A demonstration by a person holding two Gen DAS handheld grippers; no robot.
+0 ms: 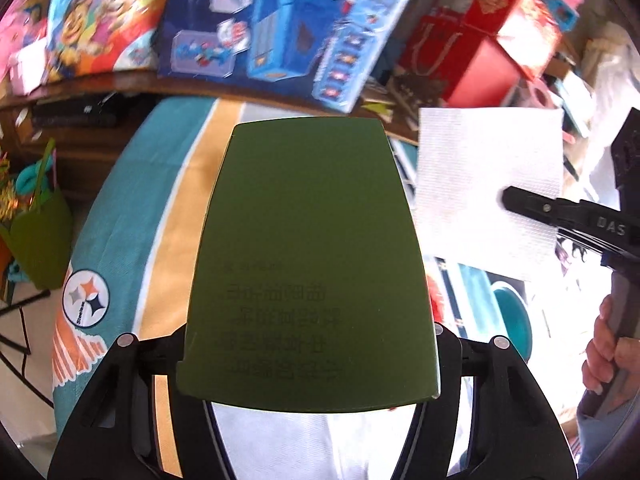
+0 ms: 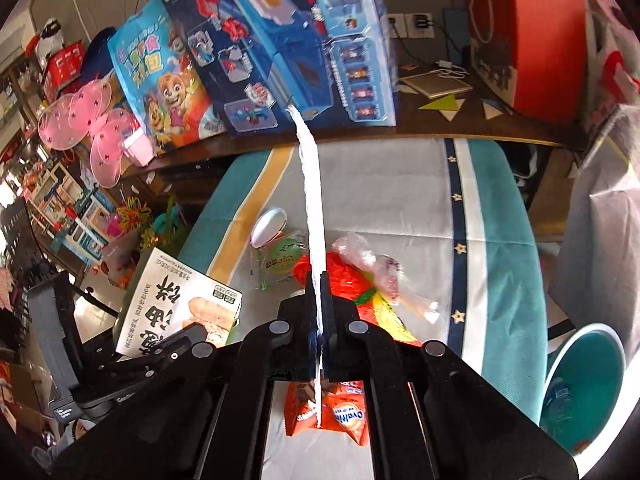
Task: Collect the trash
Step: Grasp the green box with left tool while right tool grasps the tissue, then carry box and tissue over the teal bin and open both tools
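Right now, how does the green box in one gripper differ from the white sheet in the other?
The green box is a stiff carton with printed text; the white tissue is a thin, limp, unprinted sheet. The box fills a part-open left gripper; the tissue is pinched edge-on in the fully shut right gripper. The box is dark green, the tissue plain white. Both are lifted off the striped cloth.
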